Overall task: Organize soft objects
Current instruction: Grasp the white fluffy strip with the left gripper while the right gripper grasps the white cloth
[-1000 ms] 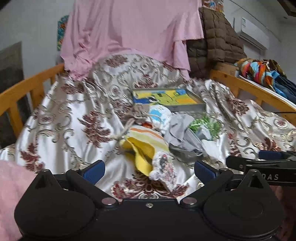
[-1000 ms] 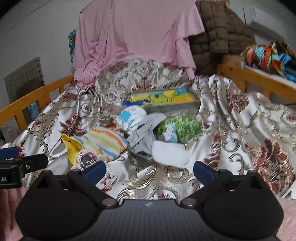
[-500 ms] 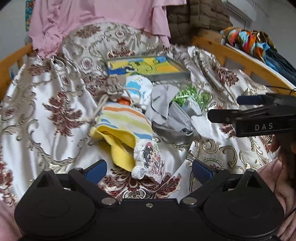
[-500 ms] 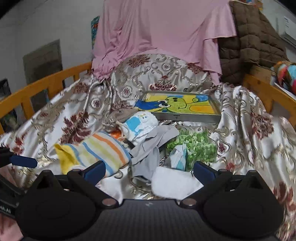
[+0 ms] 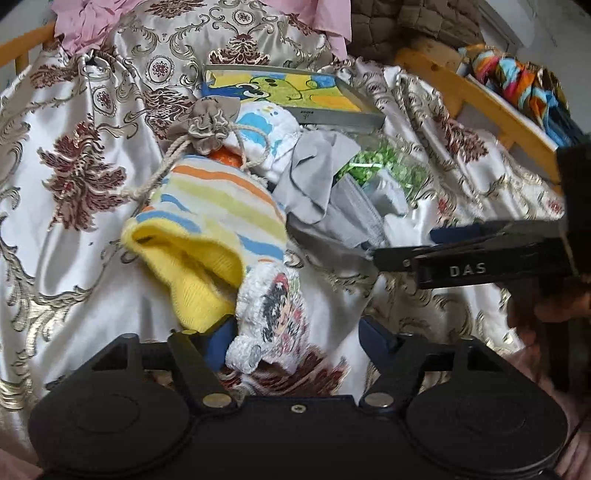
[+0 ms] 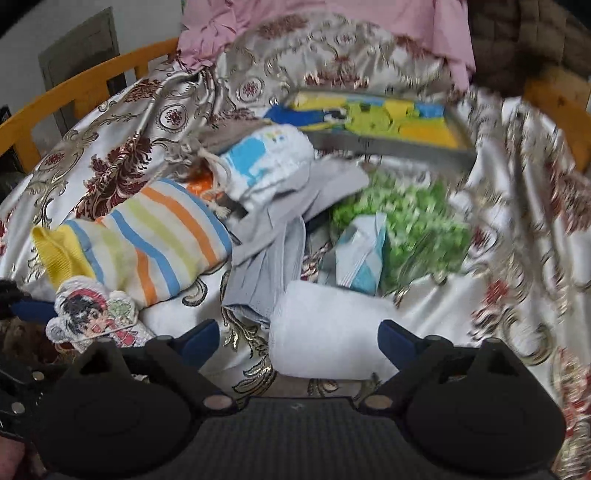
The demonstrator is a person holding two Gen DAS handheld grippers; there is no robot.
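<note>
Pile of soft things on a bed draped in a gold-and-maroon brocade sheet (image 5: 66,236). At the near edge lies a small white patch (image 5: 273,314) printed with a cartoon figure, partly overlapping the yellow cuff of a striped knit (image 5: 218,210). The left gripper (image 5: 295,338) straddles the patch: its fingers (image 5: 219,338) have just been closing, the left one touching or just beside the patch's lower edge, the right one still apart from it, so nothing is grasped. In the right wrist view the same patch (image 6: 92,314) shows at the lower left with a blue fingertip beside it.

The right gripper (image 6: 297,338) stands over a folded white cloth (image 6: 325,328); its fingers (image 6: 397,341) have just been closing slightly yet remain spread wide on either side of the cloth, released. Whether they touch it cannot be told.

Behind these lie a grey cloth (image 5: 317,177), a blue-and-white bundle (image 6: 269,162), a beige drawstring pouch (image 5: 210,122), a heap of green shreds (image 6: 417,218) and a flat box (image 5: 291,96) with a yellow-and-green picture. Pink fabric (image 6: 332,22) and a brown quilted jacket (image 6: 524,33) hang at the head; a wooden rail (image 6: 88,81) borders the bed.
</note>
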